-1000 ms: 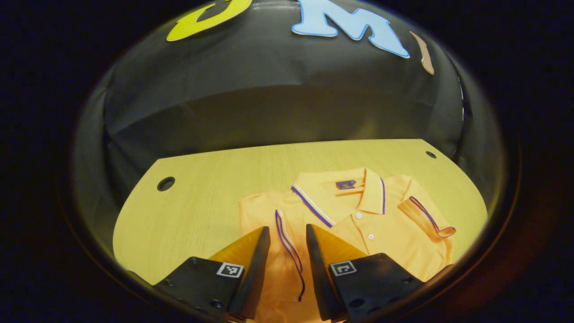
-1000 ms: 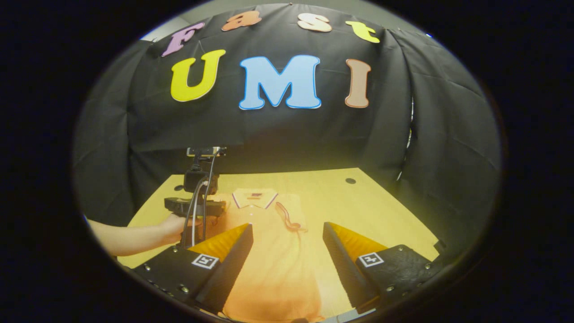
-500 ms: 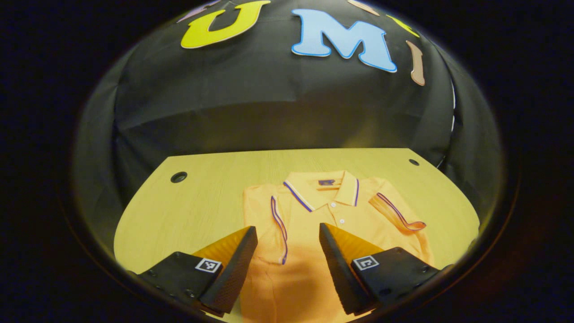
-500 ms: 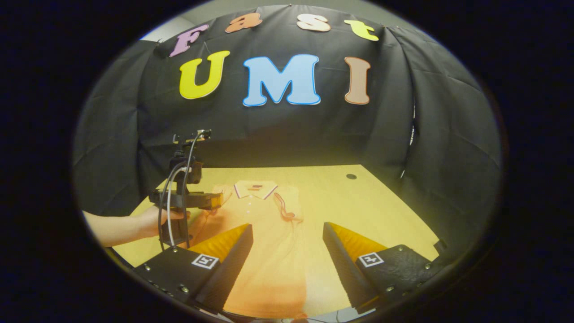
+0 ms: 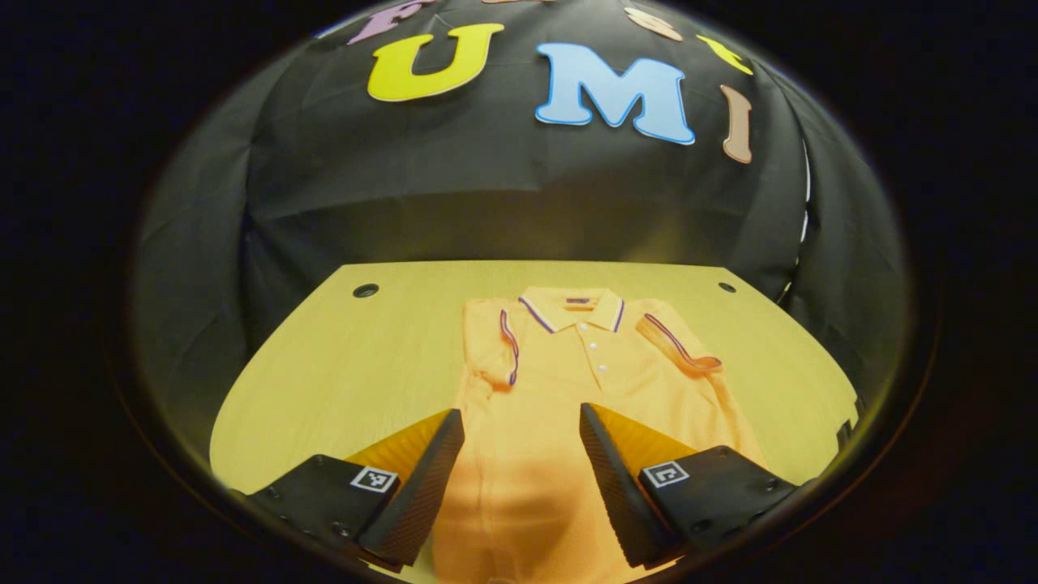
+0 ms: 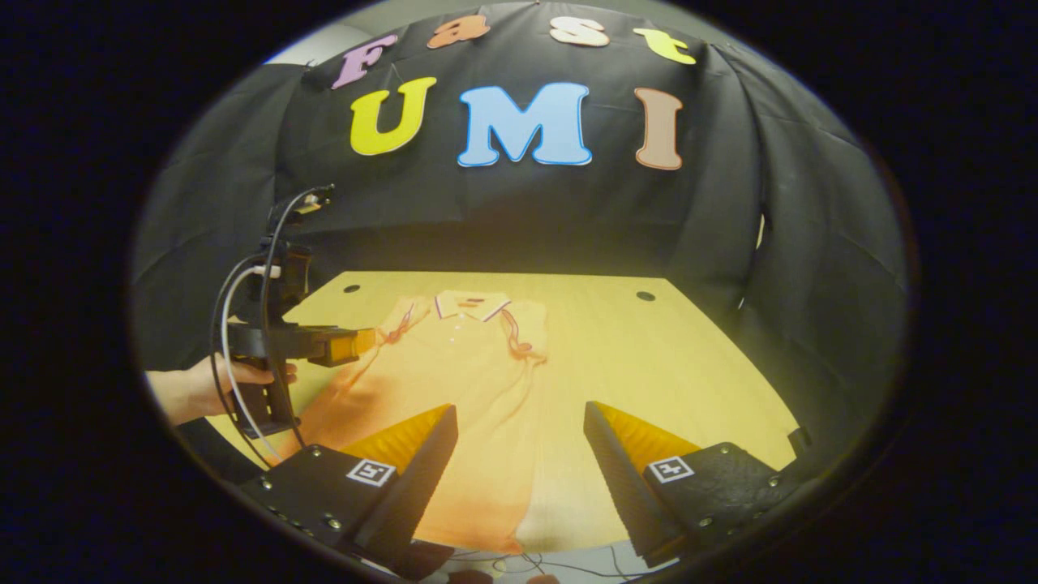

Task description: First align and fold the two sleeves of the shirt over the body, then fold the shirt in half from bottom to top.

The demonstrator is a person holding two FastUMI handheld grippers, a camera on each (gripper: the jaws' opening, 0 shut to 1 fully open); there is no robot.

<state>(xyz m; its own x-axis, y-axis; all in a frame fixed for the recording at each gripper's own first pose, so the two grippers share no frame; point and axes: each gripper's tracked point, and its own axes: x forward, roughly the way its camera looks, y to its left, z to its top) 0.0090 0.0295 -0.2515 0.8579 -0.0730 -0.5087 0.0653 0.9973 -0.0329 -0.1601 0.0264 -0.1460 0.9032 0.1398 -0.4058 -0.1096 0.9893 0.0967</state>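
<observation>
Left gripper view: orange shirt (image 5: pixel 584 381) flat on the wooden table (image 5: pixel 365 365), collar (image 5: pixel 572 308) toward the booth wall, both sleeves folded onto the body. Left gripper (image 5: pixel 519 454) spread wide over the lower body, gripping nothing; a second ago it was narrow around the left sleeve (image 5: pixel 503 349) trim, now backed off and higher. Right gripper view: right gripper (image 6: pixel 519 454) spread, empty, above the shirt hem (image 6: pixel 486 535); a hand (image 6: pixel 195 389) holds the left gripper left of the shirt, nothing blocking.

We see a pale wooden counter (image 5: pixel 357 357) with a round hole (image 5: pixel 366 289) near each far corner (image 5: pixel 727 287), black cloth (image 5: pixel 503 195) hanging behind it.
</observation>
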